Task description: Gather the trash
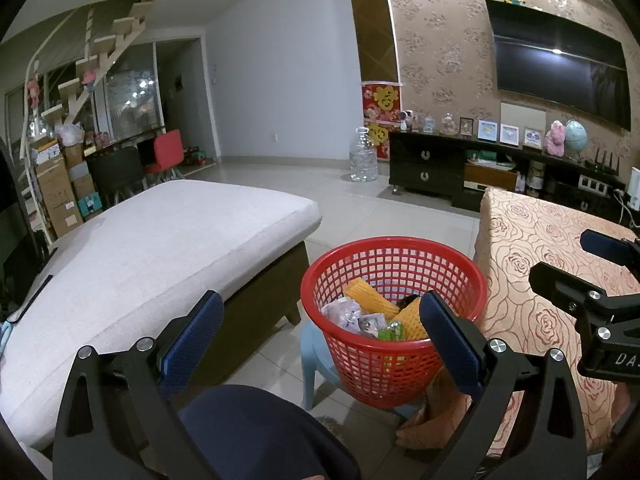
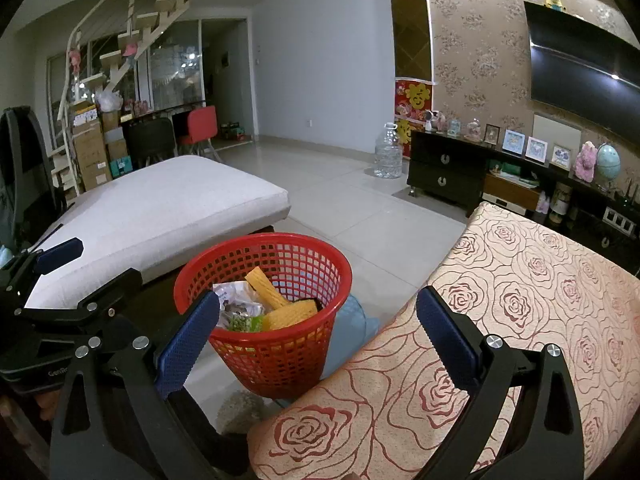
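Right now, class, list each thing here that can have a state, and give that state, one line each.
Left gripper: open, holding nothing.
Right gripper: open, holding nothing.
Red basket: upright on a blue stool, partly filled with trash.
Yellow foam pieces: inside the basket.
Wrappers: crumpled, inside the basket.
Television: screen dark.
Water jug: upright on the floor.

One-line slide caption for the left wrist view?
Open, empty left gripper facing a red basket of trash between sofa and table.
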`<state>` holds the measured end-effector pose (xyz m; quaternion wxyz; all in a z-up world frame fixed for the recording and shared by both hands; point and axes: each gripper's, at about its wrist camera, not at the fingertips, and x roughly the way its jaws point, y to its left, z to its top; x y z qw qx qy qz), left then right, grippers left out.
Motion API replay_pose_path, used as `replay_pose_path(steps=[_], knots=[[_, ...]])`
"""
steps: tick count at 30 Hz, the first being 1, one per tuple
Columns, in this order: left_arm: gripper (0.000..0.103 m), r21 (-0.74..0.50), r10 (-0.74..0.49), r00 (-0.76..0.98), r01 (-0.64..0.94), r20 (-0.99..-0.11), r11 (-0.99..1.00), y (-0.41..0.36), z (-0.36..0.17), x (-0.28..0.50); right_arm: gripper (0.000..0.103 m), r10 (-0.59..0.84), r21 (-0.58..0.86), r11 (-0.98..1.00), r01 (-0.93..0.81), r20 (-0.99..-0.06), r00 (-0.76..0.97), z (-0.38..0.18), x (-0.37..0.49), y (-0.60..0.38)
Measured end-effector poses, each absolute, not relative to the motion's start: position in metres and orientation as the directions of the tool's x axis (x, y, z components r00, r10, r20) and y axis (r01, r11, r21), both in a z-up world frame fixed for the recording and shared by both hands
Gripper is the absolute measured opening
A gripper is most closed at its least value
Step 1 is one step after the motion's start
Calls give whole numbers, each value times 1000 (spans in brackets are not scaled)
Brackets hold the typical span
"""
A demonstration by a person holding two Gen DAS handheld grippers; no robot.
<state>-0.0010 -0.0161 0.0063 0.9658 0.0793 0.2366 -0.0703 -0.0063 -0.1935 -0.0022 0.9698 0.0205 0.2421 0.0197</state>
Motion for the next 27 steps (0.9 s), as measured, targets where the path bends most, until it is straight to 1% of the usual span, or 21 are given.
replay_pose_path(steps=[27], knots=[[95, 116, -105, 878, 179, -467, 977, -19, 6, -1, 96, 47, 48, 998, -27, -469, 882, -2, -7, -193]])
